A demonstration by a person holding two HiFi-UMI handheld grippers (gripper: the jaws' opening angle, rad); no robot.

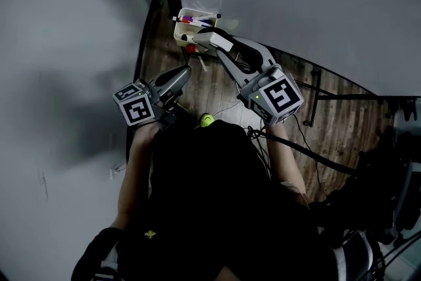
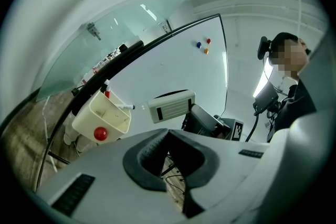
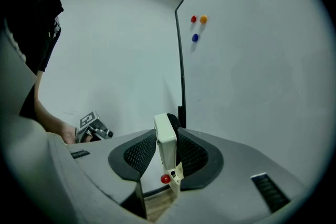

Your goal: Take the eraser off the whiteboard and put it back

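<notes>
Before one whiteboard [image 3: 252, 71] with three magnets [image 3: 203, 19], the right tongs [image 3: 167, 134] grasp one cream, black-backed eraser [image 3: 166, 147]; the left tongs [image 2: 168, 135] sit clenched, empty

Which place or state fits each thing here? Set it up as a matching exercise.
1 eraser
2 left gripper
3 marker holder
4 coloured magnets

a stuck on the whiteboard
b jaws together, nothing between them
c clamped in the right gripper
d holds pens, red dot on its side

Pairs: 1-c, 2-b, 3-d, 4-a
</notes>
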